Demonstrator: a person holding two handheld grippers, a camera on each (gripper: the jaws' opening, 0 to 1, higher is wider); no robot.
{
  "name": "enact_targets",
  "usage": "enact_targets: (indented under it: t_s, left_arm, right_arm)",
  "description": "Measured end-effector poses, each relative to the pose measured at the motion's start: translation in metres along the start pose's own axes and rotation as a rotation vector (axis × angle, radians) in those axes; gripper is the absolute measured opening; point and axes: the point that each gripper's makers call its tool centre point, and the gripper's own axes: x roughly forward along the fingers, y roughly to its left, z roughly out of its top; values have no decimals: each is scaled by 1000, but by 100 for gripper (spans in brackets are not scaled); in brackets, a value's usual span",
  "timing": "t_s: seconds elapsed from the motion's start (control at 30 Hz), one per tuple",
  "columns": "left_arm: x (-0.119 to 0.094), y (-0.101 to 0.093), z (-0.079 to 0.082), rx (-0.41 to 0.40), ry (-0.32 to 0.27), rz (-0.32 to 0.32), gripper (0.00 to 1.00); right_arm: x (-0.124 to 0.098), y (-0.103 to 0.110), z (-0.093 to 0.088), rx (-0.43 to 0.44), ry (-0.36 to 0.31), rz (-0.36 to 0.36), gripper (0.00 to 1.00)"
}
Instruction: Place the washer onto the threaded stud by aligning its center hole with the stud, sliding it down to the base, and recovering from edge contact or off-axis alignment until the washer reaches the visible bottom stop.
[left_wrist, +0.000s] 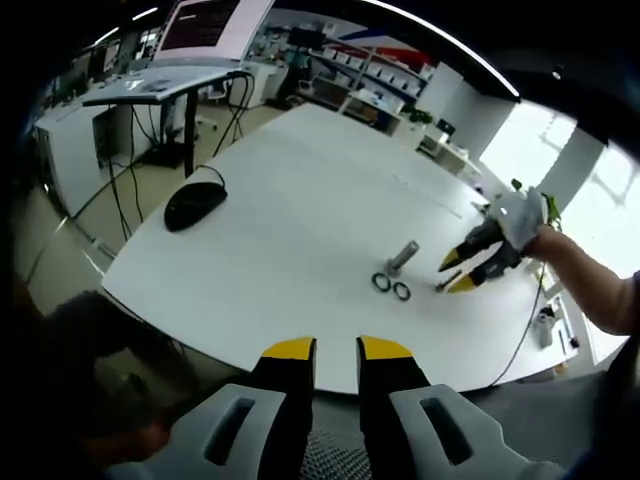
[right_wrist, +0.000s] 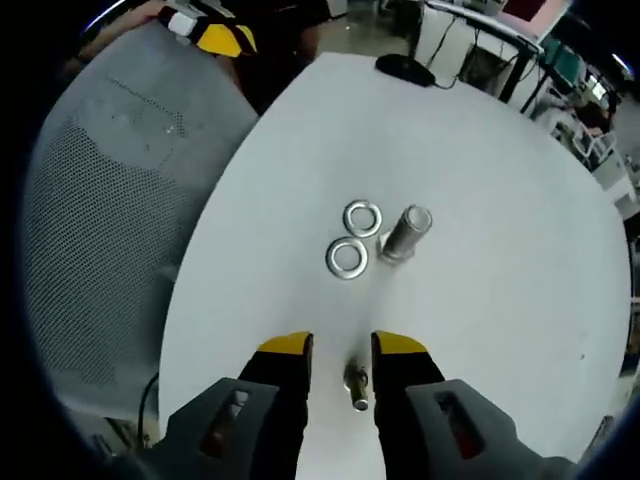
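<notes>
Between the right jaws: a small metal stud (right_wrist: 356, 386) stands upright on the white table (right_wrist: 500, 200); its threads are too small to make out, and whether the yellow-tipped pads touch it cannot be told.
Right gripper (right_wrist: 342, 350): jaws set a narrow gap apart, one either side of the stud, tips low at the table top.
Just ahead of the right tips: two flat metal washers (right_wrist: 347, 258) (right_wrist: 362, 217) lie on the table, edges touching or nearly so; neither is on the stud.
Beside the washers, to their right in the right gripper view: a larger grey metal cylinder (right_wrist: 405, 233) stands upright, close to both washers.
Far ahead of the right gripper: a black mouse (right_wrist: 404, 68) near the far table edge; a grey mesh chair (right_wrist: 90, 200) off the table's left side.
Left gripper (left_wrist: 336, 348): held off the near table edge, jaws a slim gap apart, nothing between them.
Ahead of the left tips, mid-table: the two washers (left_wrist: 381, 282) (left_wrist: 401, 291) and the cylinder (left_wrist: 402, 257); the right gripper (left_wrist: 455, 277) comes in from the right, held by a hand (left_wrist: 545, 238) whose arm is cut off at the edge.
Hard to make out: the stud at the right gripper's tips is only a dark speck in the left gripper view.
Farther off: the mouse (left_wrist: 195, 205) left of the washers; desks and a monitor (left_wrist: 210, 28) beyond the table (left_wrist: 300, 180).
</notes>
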Motion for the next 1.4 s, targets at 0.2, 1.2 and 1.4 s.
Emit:
enact_targets:
  t_s: [0.2, 1.2, 1.4]
  left_arm:
    - [0, 0, 0, 1, -1, -2, 14]
    - [2, -9, -9, 70, 49, -45, 17]
    - [9, -31, -22, 203, 190, -194, 32]
  right_arm:
    - [-4, 8, 19, 61, -97, -9, 25]
    - [-48, 45, 60, 382, -419, -62, 26]
    - [-65, 65, 62, 422, -417, -89, 26]
